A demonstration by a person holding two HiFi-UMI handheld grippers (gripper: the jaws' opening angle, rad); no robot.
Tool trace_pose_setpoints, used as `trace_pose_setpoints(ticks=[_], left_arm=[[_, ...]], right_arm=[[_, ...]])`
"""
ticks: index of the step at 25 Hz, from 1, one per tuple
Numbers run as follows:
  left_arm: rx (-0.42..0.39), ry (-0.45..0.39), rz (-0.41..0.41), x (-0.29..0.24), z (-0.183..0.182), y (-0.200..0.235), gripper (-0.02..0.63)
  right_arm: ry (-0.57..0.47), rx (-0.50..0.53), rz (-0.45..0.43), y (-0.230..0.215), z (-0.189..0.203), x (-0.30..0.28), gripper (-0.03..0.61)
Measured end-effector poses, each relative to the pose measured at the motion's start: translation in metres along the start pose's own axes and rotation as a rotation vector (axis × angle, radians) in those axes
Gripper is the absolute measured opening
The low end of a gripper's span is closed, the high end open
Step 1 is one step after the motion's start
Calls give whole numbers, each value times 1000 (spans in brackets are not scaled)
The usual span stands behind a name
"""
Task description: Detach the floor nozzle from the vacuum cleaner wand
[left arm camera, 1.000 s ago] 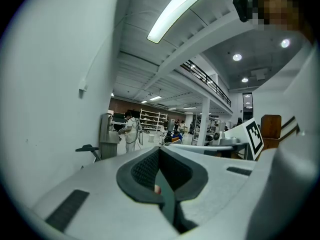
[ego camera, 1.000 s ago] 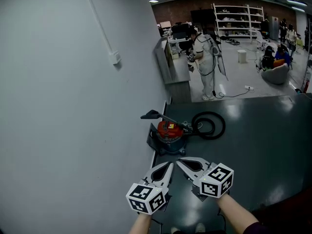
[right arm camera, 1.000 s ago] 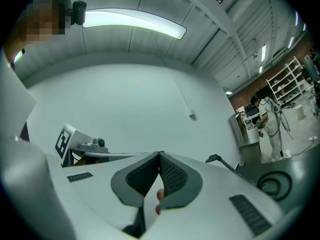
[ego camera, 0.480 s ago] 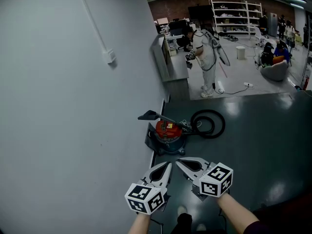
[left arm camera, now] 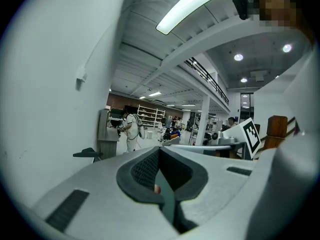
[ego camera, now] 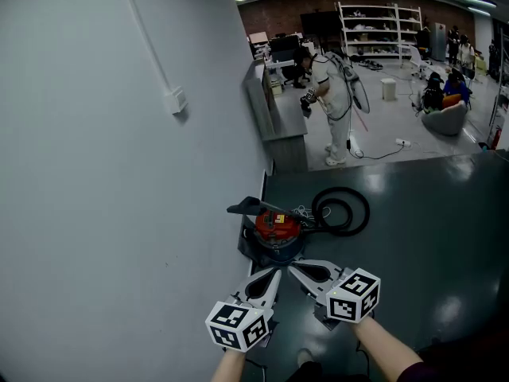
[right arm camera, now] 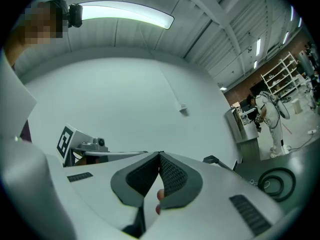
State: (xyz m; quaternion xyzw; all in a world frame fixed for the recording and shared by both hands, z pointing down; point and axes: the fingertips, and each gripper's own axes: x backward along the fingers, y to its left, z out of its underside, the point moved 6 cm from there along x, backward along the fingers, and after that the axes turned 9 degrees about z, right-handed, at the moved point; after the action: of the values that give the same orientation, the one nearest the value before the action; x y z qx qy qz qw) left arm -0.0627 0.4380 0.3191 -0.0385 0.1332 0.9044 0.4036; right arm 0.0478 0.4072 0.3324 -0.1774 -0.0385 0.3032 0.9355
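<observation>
A red canister vacuum [ego camera: 277,227] sits on the dark floor by the white wall. Its black floor nozzle [ego camera: 244,208] points left on a thin wand [ego camera: 278,210], raised above the canister. The black hose [ego camera: 343,210] lies coiled to the right. My left gripper [ego camera: 275,271] and right gripper [ego camera: 291,267] hover side by side just short of the canister, both shut and holding nothing. The nozzle [left arm camera: 86,154] shows far off in the left gripper view, past the shut left gripper [left arm camera: 160,149]. In the right gripper view the nozzle [right arm camera: 212,159] and hose [right arm camera: 274,178] lie beyond the shut right gripper [right arm camera: 160,155].
A white wall [ego camera: 119,213] runs close along the left. A grey counter [ego camera: 274,118] stands behind the vacuum, with a person in white [ego camera: 330,102] beside it. Shelves [ego camera: 378,30] and more people are far back. A cable [ego camera: 382,151] lies on the light floor.
Both grippers have come forward toward the vacuum, which now lies closer to their tips in the head view. Jaws stay shut.
</observation>
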Motion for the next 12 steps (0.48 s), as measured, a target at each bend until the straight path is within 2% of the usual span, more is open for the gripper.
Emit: trace_pose_setpoints(ticks=[4, 12], left_arm=[[9, 4, 33, -8, -8, 39, 3], [37, 11, 60, -21, -13, 86, 3]], right_arm=[[6, -2, 30, -12, -1, -35, 18], [16, -1, 77, -31, -2, -70, 17]])
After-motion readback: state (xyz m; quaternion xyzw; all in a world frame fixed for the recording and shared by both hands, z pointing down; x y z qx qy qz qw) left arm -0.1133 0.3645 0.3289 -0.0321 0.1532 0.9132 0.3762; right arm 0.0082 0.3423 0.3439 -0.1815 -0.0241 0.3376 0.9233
